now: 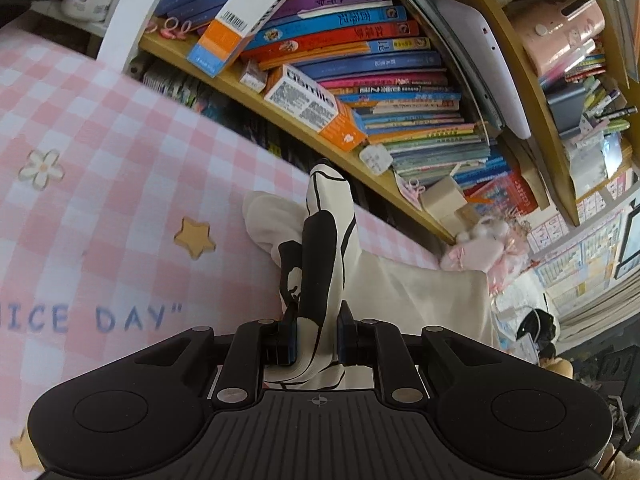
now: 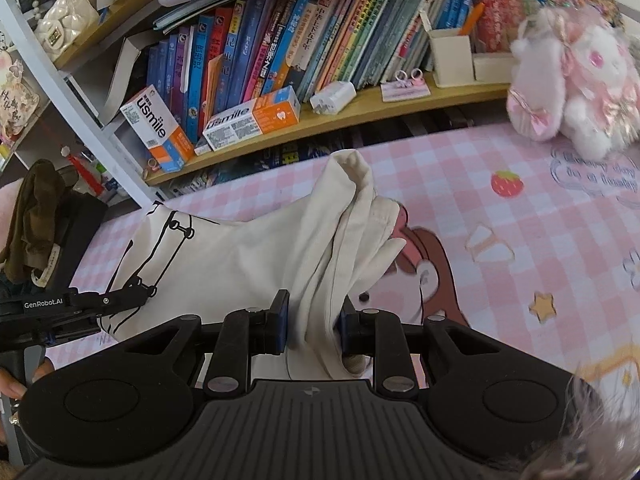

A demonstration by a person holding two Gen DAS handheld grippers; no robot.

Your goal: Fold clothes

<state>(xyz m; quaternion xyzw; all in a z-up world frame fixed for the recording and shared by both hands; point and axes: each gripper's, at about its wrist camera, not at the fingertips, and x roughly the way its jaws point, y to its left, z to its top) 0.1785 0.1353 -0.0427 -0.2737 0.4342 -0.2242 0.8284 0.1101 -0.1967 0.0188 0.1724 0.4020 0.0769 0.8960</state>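
shirt [image 2: 224, 256] bunched mid-frame over the pink tabletop [image 2: 500, 216]; i see my left hand-held gripper [image 1: 316, 340] and right hand-held gripper [image 2: 314, 322] each clamped on it.

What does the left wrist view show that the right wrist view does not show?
Only the left wrist view shows the words "ICE DAY" on the mat and a flower print. Only the right wrist view shows a strawberry print, a white bag on a shelf, and the left gripper from outside. Both show the cream shirt with black print, pinched by each view's own gripper, the pink checked mat, the books and the plush toy.
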